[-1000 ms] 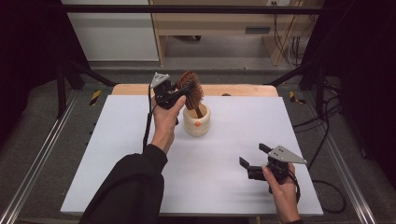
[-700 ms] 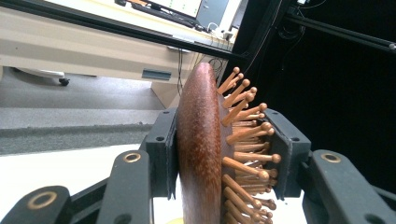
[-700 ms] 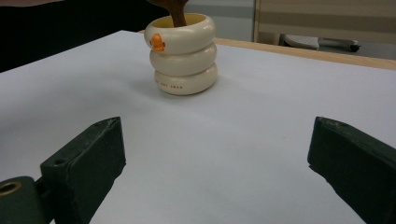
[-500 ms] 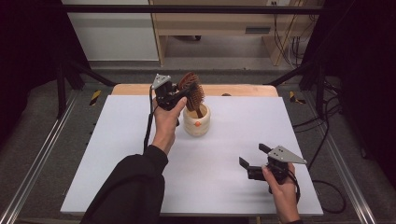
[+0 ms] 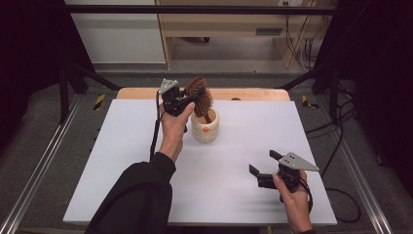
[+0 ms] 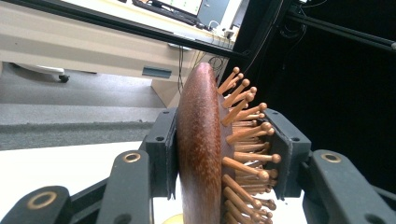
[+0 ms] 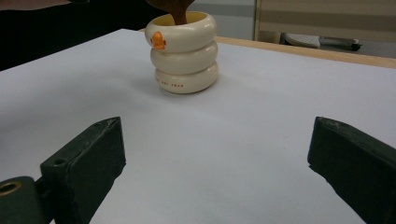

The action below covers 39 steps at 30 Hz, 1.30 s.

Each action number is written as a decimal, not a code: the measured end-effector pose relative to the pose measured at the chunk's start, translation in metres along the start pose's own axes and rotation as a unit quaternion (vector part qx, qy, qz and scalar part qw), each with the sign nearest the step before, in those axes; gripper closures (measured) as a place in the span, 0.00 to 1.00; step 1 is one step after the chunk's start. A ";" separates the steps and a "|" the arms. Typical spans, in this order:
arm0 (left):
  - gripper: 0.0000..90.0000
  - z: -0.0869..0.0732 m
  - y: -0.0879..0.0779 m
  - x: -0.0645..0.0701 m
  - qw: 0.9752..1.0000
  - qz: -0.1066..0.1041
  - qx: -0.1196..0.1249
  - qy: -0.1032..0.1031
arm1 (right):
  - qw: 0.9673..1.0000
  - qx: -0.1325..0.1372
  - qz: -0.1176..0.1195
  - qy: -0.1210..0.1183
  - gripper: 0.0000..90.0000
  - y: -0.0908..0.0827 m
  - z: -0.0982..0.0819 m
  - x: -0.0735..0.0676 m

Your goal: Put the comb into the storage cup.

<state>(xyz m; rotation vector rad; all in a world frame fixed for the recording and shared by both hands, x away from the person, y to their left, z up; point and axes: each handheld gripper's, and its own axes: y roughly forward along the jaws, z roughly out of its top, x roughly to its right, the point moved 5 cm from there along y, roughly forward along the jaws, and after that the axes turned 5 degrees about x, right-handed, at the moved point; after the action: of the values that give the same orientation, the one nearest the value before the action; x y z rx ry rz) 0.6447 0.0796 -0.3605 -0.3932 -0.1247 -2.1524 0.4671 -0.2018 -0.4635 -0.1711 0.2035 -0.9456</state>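
Open table (image 5: 122,161) around lone cup (image 5: 205,127)

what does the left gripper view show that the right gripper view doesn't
Left gripper view: the left gripper shut on the hairbrush head, one jaw on its wooden back, the other on the pins. Right gripper view: the right gripper open over bare white table, and the whole ringed cup with its orange mark. Both: the brush and table.

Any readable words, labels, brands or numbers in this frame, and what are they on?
No text here can be read.
Cream cup: a short row of small reddish marks on its bottom ring, too small and blurred to read; the orange shape near its rim is a decoration, not lettering.
Hairbrush, left gripper, right gripper and white table: no lettering visible.
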 end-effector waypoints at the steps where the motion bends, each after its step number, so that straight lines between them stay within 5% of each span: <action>1: 0.57 -0.001 0.000 0.000 1.000 0.000 0.000 0.000 | 1.000 0.000 0.000 0.000 0.05 0.000 0.000 0.000; 39: 0.57 -0.007 0.002 -0.004 1.000 0.003 -0.003 -0.007 | 1.000 0.001 -0.001 0.000 0.05 0.000 0.000 0.000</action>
<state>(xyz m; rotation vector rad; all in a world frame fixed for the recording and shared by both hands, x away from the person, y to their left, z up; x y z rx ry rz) 0.6464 0.0799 -0.3686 -0.4106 -0.1246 -2.1450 0.4671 -0.2020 -0.4633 -0.1694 0.2033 -0.9472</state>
